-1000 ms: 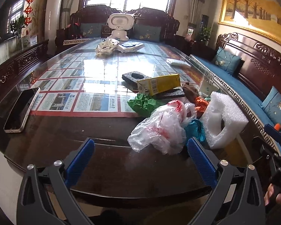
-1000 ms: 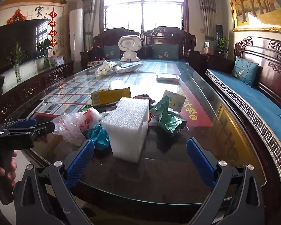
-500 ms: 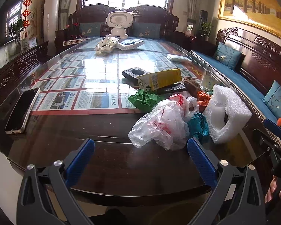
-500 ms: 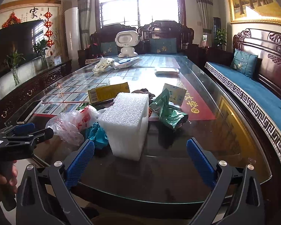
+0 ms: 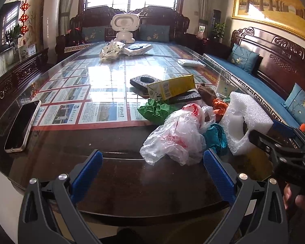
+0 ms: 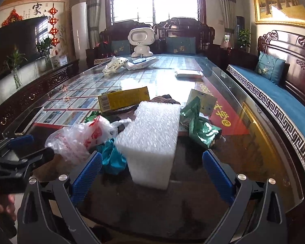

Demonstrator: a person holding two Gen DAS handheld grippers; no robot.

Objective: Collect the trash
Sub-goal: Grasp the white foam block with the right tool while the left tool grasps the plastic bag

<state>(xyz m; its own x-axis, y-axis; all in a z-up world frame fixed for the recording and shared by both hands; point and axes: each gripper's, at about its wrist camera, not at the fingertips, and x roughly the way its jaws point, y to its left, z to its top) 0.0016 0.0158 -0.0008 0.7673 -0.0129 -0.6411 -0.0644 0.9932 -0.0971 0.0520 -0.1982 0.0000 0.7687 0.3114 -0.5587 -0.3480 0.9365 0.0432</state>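
Both my grippers, left [image 5: 152, 174] and right [image 6: 152, 175], gape empty; I should straddle the foam block [image 6: 152, 138] squarely, beside the plastic bag [image 5: 177, 138].

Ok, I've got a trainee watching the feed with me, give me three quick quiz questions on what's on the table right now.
1. True or false: the left gripper is shut on the clear plastic bag.
2. Which item rests on the dark foam pads: A) the phone, B) the yellow carton, C) the white robot toy?
3. Fill in: straight ahead of the right gripper stands a white ____ block.

Key: 1 false, both sets of jaws are open and empty. 2 B. 3 foam.
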